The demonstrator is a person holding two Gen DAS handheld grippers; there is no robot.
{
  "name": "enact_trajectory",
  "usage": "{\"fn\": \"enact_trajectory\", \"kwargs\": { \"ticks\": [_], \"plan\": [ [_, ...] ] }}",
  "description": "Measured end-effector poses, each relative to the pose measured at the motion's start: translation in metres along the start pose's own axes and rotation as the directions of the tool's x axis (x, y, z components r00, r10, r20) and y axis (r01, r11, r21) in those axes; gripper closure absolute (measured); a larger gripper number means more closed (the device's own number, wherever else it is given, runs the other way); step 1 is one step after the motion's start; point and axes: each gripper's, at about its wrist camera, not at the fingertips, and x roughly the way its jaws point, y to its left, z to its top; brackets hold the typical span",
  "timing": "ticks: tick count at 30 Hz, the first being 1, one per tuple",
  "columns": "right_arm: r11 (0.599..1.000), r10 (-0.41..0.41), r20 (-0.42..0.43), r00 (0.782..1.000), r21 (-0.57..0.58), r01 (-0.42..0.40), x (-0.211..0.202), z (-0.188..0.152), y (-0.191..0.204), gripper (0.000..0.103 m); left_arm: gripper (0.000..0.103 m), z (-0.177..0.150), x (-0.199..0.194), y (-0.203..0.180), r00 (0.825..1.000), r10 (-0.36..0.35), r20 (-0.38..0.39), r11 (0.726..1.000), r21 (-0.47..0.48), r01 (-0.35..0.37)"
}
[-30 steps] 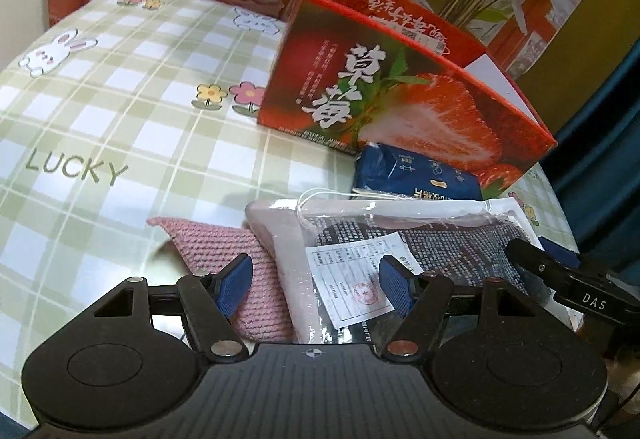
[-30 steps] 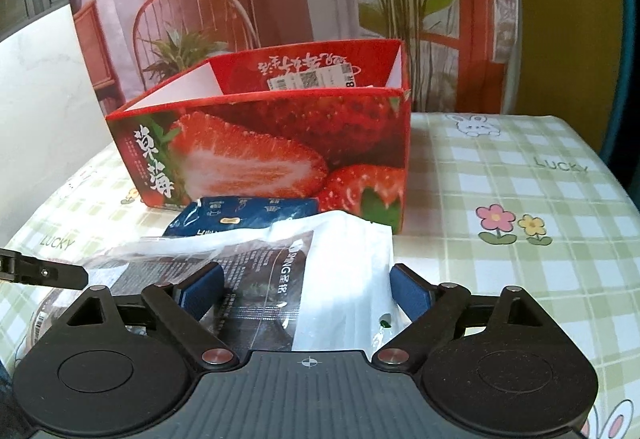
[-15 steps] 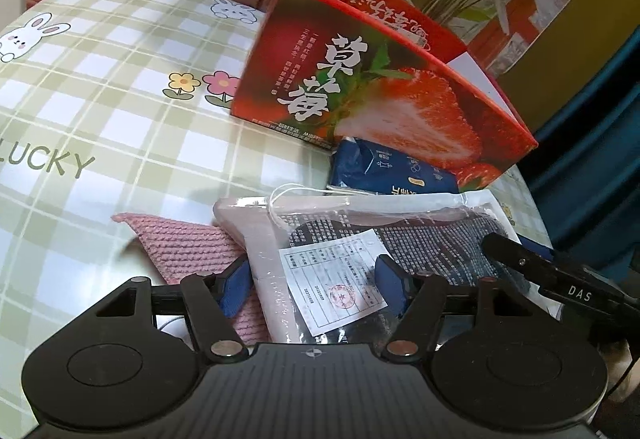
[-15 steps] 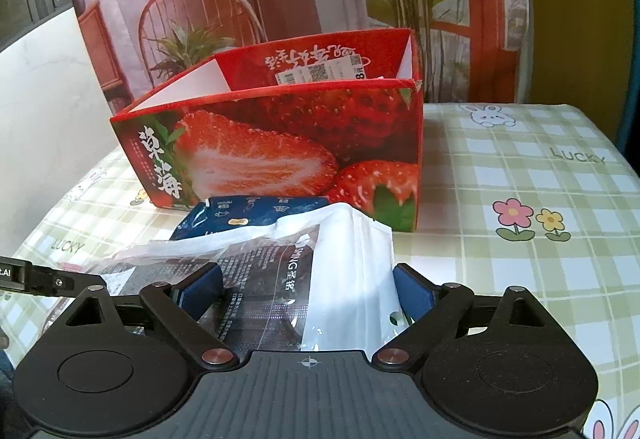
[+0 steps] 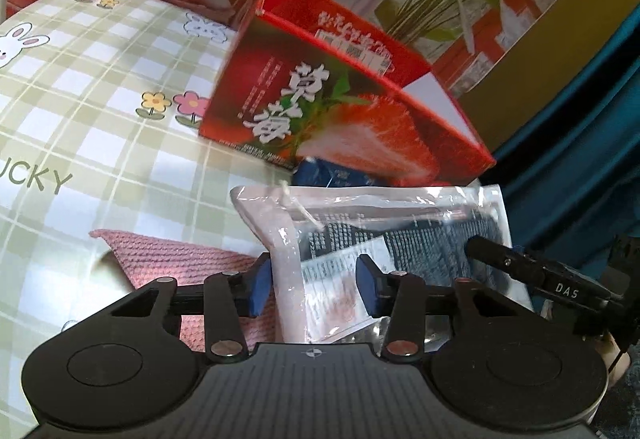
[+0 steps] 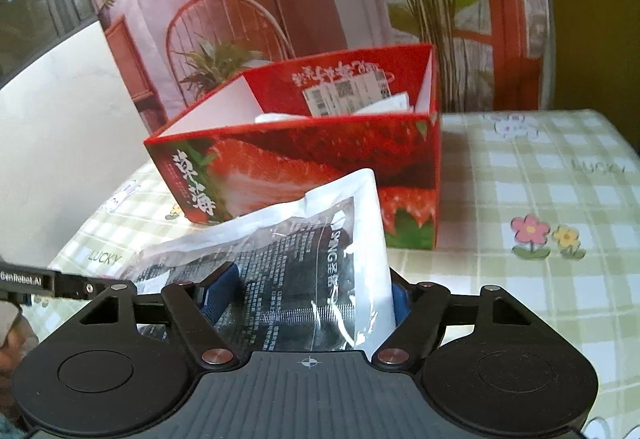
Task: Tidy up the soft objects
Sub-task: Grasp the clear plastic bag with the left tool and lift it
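Caught the clear plastic packet [image 5: 400,223] from both ends, with a dark folded textile sealed inside. Held it between the pads of the left claw [image 5: 314,287], closing on the end with the paper label, and between those of the right claw [image 6: 312,295], closing on the white-edged end. Found it raised at an angle over the checked bench [image 5: 100,99], just in front of the red strawberry box [image 5: 340,111] and above a pink knitted cloth [image 5: 180,255] and a small blue pack [image 5: 332,175].

Judged light, soft and floppy, likely to sag in the middle if carried by one end. Judged slick too: glossy film, prone to sliding out of a shallow pinch. Best taken where the textile bulks out under the film, not at the thin sealed border. Nothing fragile suspected, so a firm squeeze seemed safe.
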Motion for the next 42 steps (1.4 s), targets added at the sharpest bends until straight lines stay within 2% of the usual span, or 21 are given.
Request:
{"fn": "enact_trajectory", "kwargs": {
  "ticks": [4,12,15,18,22,25,29,33,35,38,42],
  "plan": [
    [0.997,-0.039,0.013,0.999,-0.072,0.040,-0.012,0.007,0.005,0.038,0.057,0.000,-0.004,-0.003,1.000,-0.003,0.013,1.000,0.012,0.003],
    [0.989,-0.050,0.017,0.999,-0.137,0.052,-0.025,0.006,0.010,0.062,0.058,0.001,-0.014,-0.004,0.999,-0.007,0.041,1.000,0.018,0.006],
    [0.989,-0.032,0.036,0.999,-0.146,0.037,-0.034,0.010,0.010,0.065,0.058,0.007,-0.022,-0.010,0.998,-0.013,0.069,0.999,0.046,0.010],
    [0.982,-0.030,0.068,0.997,-0.187,0.043,-0.042,0.019,0.016,0.066,0.058,0.022,-0.033,-0.021,0.992,-0.015,0.128,0.995,0.099,0.003],
    [0.968,-0.019,0.141,0.990,-0.244,0.054,-0.052,0.042,0.024,0.068,0.058,0.054,-0.050,-0.041,0.972,-0.011,0.233,0.983,0.179,-0.031],
    [0.953,-0.017,0.204,0.979,-0.294,0.078,-0.057,0.064,0.032,0.070,0.058,0.082,-0.059,-0.058,0.949,-0.014,0.315,0.971,0.231,-0.062],
    [0.923,-0.029,0.303,0.953,-0.357,0.142,-0.057,0.095,0.040,0.071,0.059,0.117,-0.059,-0.078,0.923,-0.028,0.383,0.961,0.264,-0.081],
    [0.908,-0.043,0.383,0.923,-0.371,0.196,-0.047,0.121,0.040,0.072,0.060,0.141,-0.044,-0.094,0.907,-0.018,0.421,0.950,0.291,-0.116],
    [0.903,-0.054,0.414,0.909,-0.369,0.222,-0.037,0.130,0.038,0.073,0.060,0.153,-0.034,-0.095,0.905,-0.009,0.426,0.947,0.294,-0.129],
    [0.904,-0.062,0.429,0.901,-0.358,0.233,-0.021,0.138,0.028,0.073,0.060,0.165,-0.021,-0.093,0.908,0.007,0.419,0.944,0.298,-0.144],
    [0.918,-0.076,0.390,0.918,-0.332,0.217,0.001,0.139,0.015,0.074,0.060,0.171,0.000,-0.087,0.929,0.048,0.368,0.941,0.295,-0.165]
  ]
}}
